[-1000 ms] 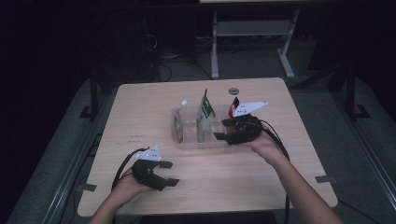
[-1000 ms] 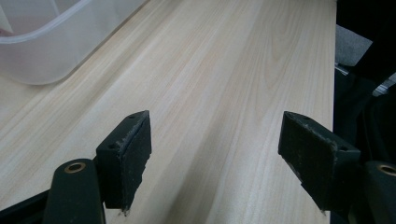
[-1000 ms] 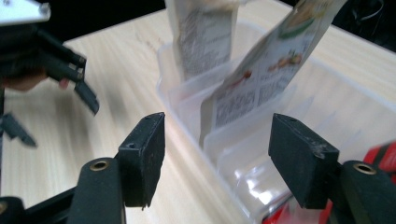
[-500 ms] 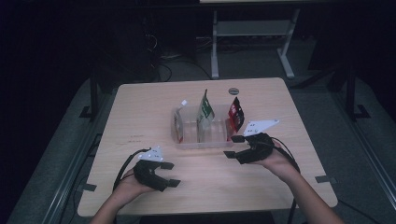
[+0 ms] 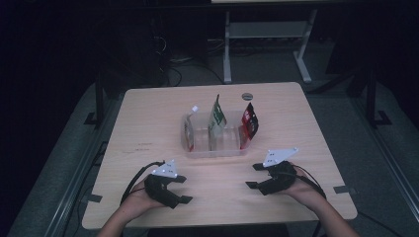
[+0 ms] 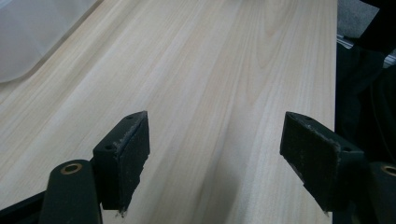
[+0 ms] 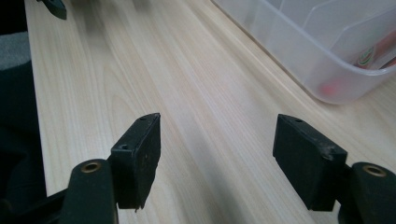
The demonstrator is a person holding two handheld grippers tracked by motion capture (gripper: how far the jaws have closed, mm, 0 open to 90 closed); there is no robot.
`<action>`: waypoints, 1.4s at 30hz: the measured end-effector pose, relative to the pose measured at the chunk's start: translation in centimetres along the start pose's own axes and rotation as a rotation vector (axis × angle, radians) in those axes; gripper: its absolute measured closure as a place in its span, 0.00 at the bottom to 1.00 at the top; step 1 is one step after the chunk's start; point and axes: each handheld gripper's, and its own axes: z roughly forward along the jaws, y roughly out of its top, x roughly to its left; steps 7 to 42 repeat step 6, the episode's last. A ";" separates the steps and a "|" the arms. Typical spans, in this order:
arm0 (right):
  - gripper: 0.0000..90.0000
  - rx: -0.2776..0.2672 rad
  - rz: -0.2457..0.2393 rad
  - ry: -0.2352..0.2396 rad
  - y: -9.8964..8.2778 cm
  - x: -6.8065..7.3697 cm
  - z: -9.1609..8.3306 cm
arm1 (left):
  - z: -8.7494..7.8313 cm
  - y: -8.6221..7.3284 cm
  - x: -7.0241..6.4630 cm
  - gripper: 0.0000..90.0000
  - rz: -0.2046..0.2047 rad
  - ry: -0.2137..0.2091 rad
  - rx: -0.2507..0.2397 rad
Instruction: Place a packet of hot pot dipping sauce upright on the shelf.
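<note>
Dark room, pale wood counter (image 5: 148, 118) with a clear bin (image 5: 217, 143) mid-counter holding three upright pouches (image 5: 216, 116); printing's too small to read. Left gripper (image 5: 184, 189) and right gripper (image 5: 253, 176) both sit near the front edge, jaws spread, empty; the right's have just been opening.

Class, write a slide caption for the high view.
Both tongs rest open on the table before a clear bin of pouches.

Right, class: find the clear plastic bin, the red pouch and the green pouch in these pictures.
clear plastic bin (image 5: 217, 150): high view, on its near wall.
red pouch (image 5: 248, 121): high view, mid-face of the pouch, at the bin's right end.
green pouch (image 5: 216, 116): high view, upper face of the pouch standing in the bin's middle.
</note>
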 end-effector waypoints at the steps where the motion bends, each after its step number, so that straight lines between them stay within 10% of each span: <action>1: 0.36 0.000 0.004 0.002 0.0 0.0 0.1 | 0.1 0.1 -0.1 0.26 -0.005 -0.002 -0.007; 42: 0.34 -0.006 -0.003 0.007 0.1 0.1 0.2 | 0.2 0.1 0.0 0.26 -0.003 -0.006 -0.004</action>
